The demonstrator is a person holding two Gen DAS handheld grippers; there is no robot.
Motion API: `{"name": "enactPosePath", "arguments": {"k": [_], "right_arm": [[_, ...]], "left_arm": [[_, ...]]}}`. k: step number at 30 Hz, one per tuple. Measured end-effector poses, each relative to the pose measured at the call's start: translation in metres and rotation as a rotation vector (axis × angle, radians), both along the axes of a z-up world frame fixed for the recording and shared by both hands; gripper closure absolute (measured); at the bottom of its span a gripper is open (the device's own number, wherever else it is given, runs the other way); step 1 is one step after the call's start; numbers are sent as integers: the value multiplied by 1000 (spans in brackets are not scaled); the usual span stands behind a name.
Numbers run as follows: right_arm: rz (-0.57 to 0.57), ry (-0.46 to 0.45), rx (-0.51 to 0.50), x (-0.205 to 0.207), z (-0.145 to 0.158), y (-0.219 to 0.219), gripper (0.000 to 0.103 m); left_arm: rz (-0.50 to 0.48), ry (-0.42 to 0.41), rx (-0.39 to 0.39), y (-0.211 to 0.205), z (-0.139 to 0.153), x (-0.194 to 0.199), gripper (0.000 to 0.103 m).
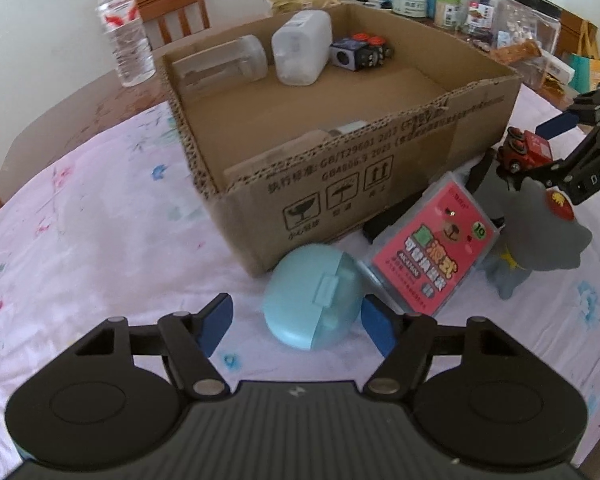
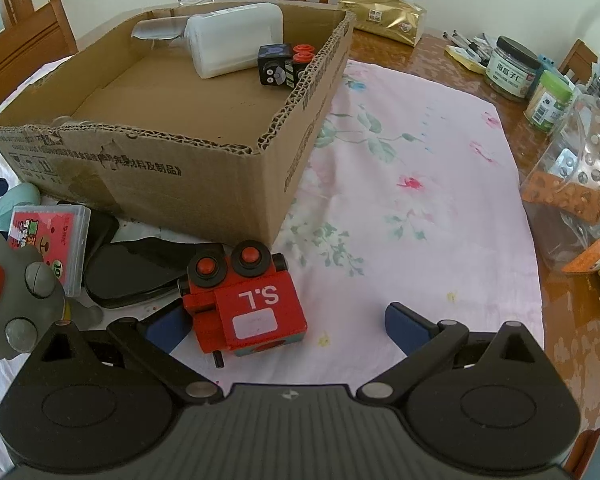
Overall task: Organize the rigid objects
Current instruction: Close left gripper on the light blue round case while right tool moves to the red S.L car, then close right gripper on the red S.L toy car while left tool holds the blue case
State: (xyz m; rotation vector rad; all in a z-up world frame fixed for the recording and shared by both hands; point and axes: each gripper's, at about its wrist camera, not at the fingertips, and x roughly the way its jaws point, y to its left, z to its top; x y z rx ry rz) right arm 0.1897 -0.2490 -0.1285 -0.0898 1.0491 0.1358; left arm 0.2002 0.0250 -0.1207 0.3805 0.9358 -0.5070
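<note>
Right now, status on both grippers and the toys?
Left gripper open around blue case. Right gripper open around red train. Box close ahead.

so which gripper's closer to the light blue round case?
Left. The left gripper straddles the light blue case, one pad either side. The right gripper is off by the red toy train, past the pink card box.

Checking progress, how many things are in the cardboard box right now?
3: clear jar, white container and black toy block, all along the far wall. The near wall may hide more.
</note>
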Motion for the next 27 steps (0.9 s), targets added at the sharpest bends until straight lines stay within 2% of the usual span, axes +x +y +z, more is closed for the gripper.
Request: {"name": "enactPosePath", "arguments": {"k": [4, 12, 17, 23, 27], "right_arm": [[-5, -3, 1, -1, 0, 0, 0], [-12, -2, -1, -1, 0, 1, 0], [-8, 0, -2, -5, 0, 4, 0], [105, -4, -7, -6, 1, 17, 1], [184, 9, 2, -7, 4, 25, 6]], "left_arm": [[-25, 20, -40, -1, 1, 3, 49], [26, 30, -45, 3, 1, -5, 50], [131, 58, -55, 15, 3, -23, 50], [254, 74, -90, 27, 1, -38, 49], [261, 69, -86, 25, 1, -38, 48]]}}
